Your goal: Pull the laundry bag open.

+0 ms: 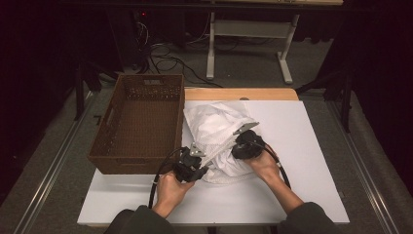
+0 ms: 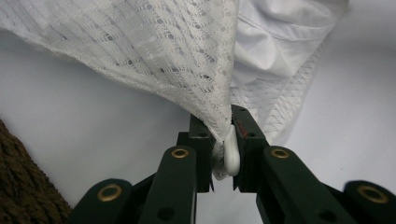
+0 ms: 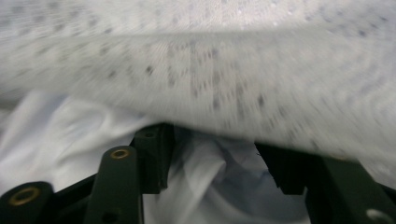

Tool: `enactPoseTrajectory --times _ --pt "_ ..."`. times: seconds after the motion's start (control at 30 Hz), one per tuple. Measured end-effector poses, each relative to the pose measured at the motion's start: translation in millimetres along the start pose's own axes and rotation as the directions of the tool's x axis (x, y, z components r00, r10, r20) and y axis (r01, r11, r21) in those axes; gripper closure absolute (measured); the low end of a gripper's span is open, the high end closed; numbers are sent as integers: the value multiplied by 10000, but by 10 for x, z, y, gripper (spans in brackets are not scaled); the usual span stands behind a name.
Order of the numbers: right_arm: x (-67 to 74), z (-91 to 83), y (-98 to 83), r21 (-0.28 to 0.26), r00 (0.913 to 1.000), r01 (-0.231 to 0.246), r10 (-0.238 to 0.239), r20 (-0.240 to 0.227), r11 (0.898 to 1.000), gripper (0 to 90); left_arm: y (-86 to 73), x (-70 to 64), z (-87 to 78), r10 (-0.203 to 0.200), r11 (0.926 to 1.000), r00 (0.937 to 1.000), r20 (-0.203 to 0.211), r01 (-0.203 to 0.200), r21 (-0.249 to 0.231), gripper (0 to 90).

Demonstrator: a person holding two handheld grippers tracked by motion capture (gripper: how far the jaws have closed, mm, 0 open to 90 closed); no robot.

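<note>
A crumpled white garment of lace and plain cloth lies on the white table top, just right of the basket. My left gripper is at its near-left edge, shut on a corner of the lace, which is pinched between the jaws together with a thick white hem. My right gripper is pushed into the garment's right side. Its jaws stand wide apart, with loose cloth draped over them and bunched in the gap, not pressed.
A brown woven basket stands at the table's left, partly overhanging the edge; its corner is close to my left gripper. Bare table top lies to the right and in front. Cables and a desk frame are on the floor beyond.
</note>
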State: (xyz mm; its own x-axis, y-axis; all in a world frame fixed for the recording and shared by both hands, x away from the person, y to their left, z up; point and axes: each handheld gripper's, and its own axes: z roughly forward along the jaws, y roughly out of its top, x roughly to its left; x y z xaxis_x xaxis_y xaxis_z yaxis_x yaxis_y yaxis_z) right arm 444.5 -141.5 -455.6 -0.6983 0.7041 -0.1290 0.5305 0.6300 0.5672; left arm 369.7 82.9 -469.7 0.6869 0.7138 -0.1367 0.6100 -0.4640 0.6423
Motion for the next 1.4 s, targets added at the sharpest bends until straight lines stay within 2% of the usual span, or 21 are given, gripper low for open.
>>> enactPoseTrajectory --times 0.13,0.2,0.3,0.37,0.47,0.6,0.7,0.83,0.93,1.07,1.13,1.27,1.33,1.4 --pt "-19 -223 -99 -222 9976 -75 59 -694 9997 418 0 22 30 -172 9999 9997 182 172 -1 801" --pt "-2 -321 -143 -408 9951 139 -179 -976 9991 413 -1 22 52 -168 9998 9995 254 167 75 801" --pt "80 -392 -181 -394 9912 545 -588 -1188 9977 397 3 18 95 -179 9997 9994 293 173 182 800" --pt "157 -356 -197 -266 9873 913 -940 -1281 9955 382 4 19 94 -159 9997 9995 272 154 191 800" --pt "282 -187 -205 -13 9814 1343 -1332 -1381 9909 372 4 23 65 -171 9998 9995 265 167 138 801" --pt "434 -7 -140 198 9780 1768 -1734 -1156 9840 374 0 13 39 -166 9998 9993 337 163 92 802" --pt "460 50 -59 111 9803 1746 -1727 -953 9846 431 1 15 25 -114 9999 9994 329 113 47 802" --pt "480 166 44 313 9794 1998 -1987 -361 9793 621 3 32 1 -177 9998 9994 292 178 -30 803" --pt "416 257 116 472 9844 1751 -1741 -245 9834 755 2 36 -27 -212 9997 9994 271 214 -85 804" --pt "329 370 201 507 9917 1261 -1273 204 9907 800 1 32 -58 -183 9997 9994 310 187 -126 807" --pt "282 428 237 481 9952 861 -881 419 9951 801 0 44 -61 -190 9997 9994 284 193 -113 806" --pt "211 488 298 585 9954 549 -592 749 9968 796 -3 65 -38 -178 9998 9997 141 179 -68 806" --pt "207 475 287 489 9966 549 -577 588 9973 760 -6 83 -35 -145 9999 9999 89 145 -50 806" --pt "203 425 262 344 9983 507 -516 273 9981 673 -3 92 -34 -187 9997 9998 41 187 -144 805"
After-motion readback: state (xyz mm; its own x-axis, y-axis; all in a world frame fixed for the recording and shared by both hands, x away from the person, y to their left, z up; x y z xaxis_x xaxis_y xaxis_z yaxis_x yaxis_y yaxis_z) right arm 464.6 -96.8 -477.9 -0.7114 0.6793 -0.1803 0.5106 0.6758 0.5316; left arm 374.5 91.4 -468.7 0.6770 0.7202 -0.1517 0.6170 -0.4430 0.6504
